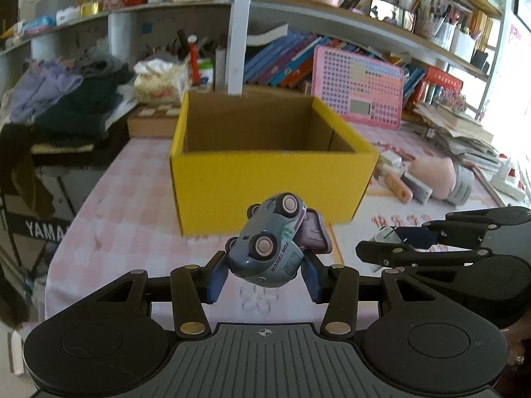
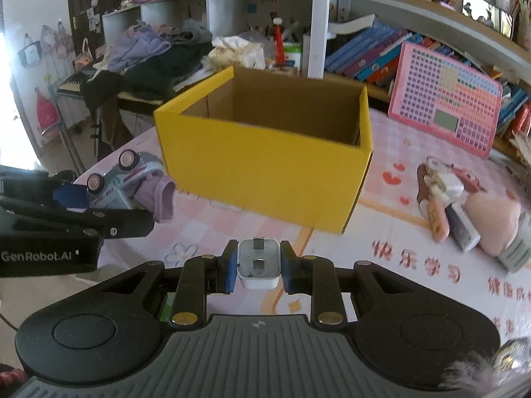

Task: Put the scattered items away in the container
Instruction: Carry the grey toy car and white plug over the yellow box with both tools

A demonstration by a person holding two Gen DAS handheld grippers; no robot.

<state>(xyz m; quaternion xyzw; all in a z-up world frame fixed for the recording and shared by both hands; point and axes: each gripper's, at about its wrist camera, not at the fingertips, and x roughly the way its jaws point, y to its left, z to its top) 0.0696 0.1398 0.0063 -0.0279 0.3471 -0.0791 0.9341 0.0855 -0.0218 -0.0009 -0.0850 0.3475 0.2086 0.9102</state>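
Note:
An open yellow cardboard box (image 1: 265, 185) stands on the pink checked tablecloth; it also shows in the right wrist view (image 2: 265, 179). My left gripper (image 1: 264, 273) is shut on a blue-grey toy truck (image 1: 268, 248) with pink wheels, held on its side above the cloth in front of the box; a purple flap hangs from it. The truck also shows in the right wrist view (image 2: 122, 182). My right gripper (image 2: 259, 268) is shut on a white plug adapter (image 2: 258, 263), held above the cloth in front of the box. It shows at the right of the left wrist view (image 1: 395, 242).
A pile of small items (image 2: 464, 205) with a pink plush lies right of the box. A pink keyboard toy (image 2: 444, 99) leans at the back right. Shelves with books, and clothes (image 2: 149, 56) at the left, stand behind the box.

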